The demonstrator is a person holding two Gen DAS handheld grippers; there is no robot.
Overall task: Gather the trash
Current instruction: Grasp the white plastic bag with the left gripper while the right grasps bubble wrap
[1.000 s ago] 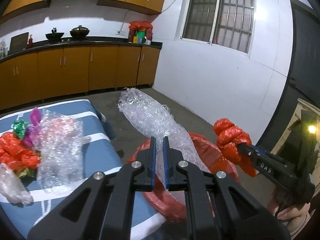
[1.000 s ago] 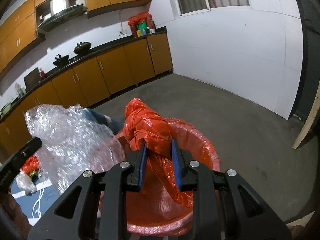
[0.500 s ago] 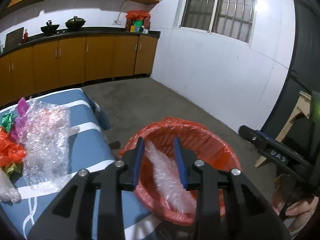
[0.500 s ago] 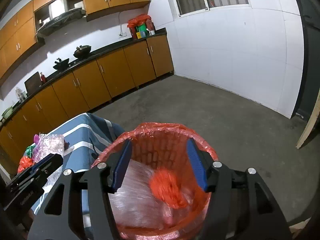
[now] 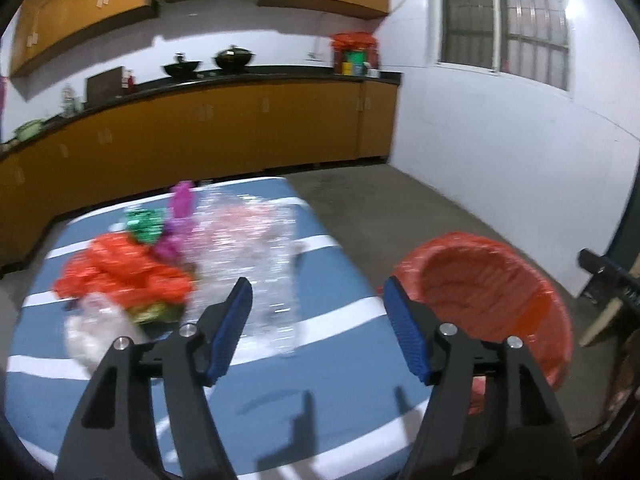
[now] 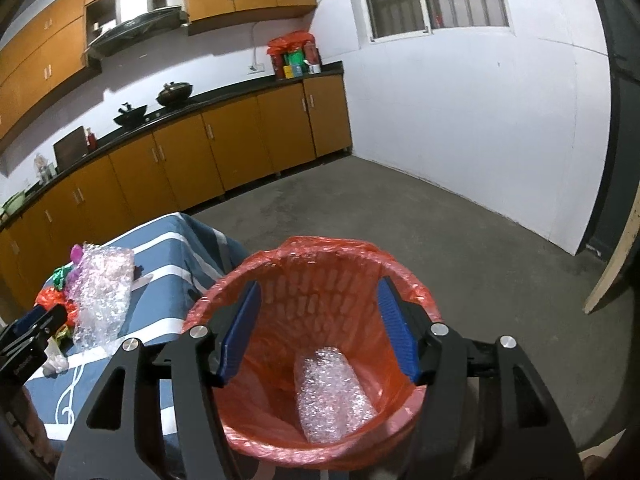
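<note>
Your left gripper (image 5: pixel 318 330) has just been opening, with nothing between its jaws. The clear crinkly bubble wrap sheet (image 5: pixel 256 264) lies just above it, mid-frame, long axis running up the picture.

Left gripper (image 5: pixel 318 322) just opened, empty — above striped table (image 5: pixel 328 384), beside red-lined bin (image 5: pixel 520 280).

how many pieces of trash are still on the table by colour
clear bubble wrap: 1
red plastic bag: 1
green foil wrapper: 1
pink wrapper: 1
whitish clear bag: 1
total: 5, as far as the blurred left view shows
</note>
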